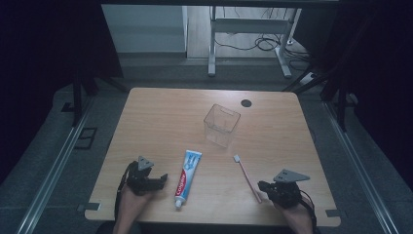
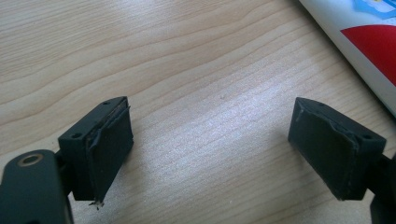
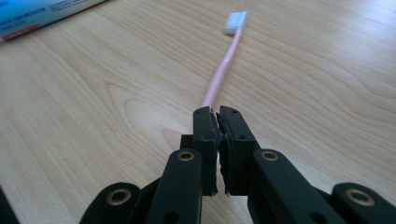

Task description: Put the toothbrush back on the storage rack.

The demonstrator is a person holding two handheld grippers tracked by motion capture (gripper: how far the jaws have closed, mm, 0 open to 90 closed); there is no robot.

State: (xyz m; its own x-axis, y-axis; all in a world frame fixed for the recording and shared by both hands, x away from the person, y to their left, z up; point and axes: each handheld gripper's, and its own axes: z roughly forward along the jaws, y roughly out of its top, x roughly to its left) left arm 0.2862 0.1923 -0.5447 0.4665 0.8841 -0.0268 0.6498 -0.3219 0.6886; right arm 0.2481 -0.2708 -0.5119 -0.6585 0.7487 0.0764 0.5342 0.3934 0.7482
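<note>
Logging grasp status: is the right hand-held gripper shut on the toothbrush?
Shut on it. The right hand-held gripper has its jaws pressed together over the pink toothbrush handle's end.

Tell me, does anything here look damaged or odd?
Only small wear: the black rubber pads on the left gripper look frayed and are peeling at their edges. Otherwise nothing stands out. The toothpaste tube lies flat, the clear cup stands upright, and the right gripper is shut on the pink toothbrush.
</note>
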